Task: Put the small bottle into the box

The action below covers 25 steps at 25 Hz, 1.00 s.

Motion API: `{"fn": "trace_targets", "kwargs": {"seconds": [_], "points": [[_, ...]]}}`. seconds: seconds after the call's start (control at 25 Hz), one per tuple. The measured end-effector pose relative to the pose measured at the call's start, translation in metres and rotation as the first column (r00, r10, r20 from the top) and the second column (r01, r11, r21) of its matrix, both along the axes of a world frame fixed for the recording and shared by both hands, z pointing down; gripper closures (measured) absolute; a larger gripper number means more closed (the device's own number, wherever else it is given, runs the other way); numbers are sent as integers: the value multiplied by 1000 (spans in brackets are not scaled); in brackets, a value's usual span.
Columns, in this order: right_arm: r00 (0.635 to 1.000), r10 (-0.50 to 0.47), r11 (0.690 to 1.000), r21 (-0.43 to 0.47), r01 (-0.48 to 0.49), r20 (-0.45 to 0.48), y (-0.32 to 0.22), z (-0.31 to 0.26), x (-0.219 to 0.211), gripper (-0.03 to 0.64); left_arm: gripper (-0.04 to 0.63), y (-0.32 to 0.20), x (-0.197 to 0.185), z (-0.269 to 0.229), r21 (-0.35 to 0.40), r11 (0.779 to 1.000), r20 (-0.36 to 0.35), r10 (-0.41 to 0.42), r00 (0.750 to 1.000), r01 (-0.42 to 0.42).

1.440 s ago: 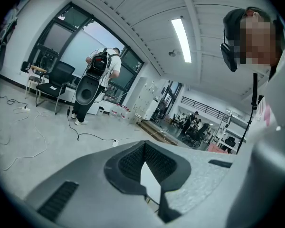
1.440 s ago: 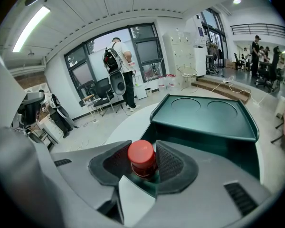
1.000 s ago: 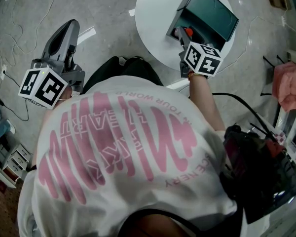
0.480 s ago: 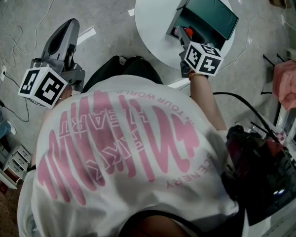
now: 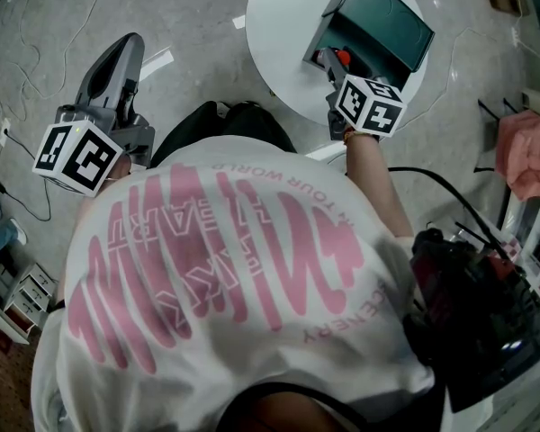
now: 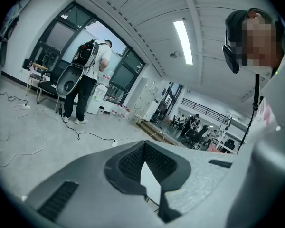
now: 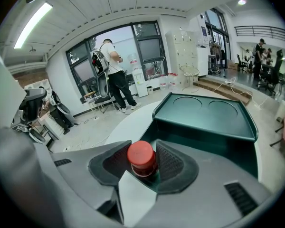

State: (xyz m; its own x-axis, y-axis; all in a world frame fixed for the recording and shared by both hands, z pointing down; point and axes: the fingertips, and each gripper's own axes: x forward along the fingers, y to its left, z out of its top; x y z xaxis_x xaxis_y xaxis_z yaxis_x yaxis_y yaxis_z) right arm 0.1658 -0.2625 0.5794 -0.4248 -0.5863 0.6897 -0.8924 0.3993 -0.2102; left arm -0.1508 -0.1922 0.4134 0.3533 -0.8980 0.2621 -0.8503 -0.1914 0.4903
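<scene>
Red-capped bottle (image 5: 343,58): was pinched in the right tongs (image 7: 143,161), at the green box's (image 7: 204,118) open mouth.
Left tongs (image 6: 143,161): were pressed together, empty, off the table's (image 5: 279,25) edge.
Best way, I think: go deeper inside, then let go slowly.

A pale grey floor (image 5: 198,25) strewn with thin cables (image 6: 85,136) runs to tall dark-framed windows (image 7: 149,49), under a long ceiling light (image 6: 183,41), with a round white tabletop (image 5: 279,25) nearby.
</scene>
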Motion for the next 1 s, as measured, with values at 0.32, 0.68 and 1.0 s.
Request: {"fn": "trace_targets", "kwargs": {"seconds": [0.32,0.68,1.0], "points": [[1000,-5,1000,-8,5,-4,-3,2,-1,459,588,1,-2,1,6,1000,-4,-15,1000,15],[1000,-5,1000,6,5,20,-8,0,-4,454,588,-1,-1,-4,15,1000,-5,-19,1000,19],[999,15,1000,-3,-15,47,-8,1,-1,411,588,-1,0,-14,36,999,0,-23,1000,23]]}}
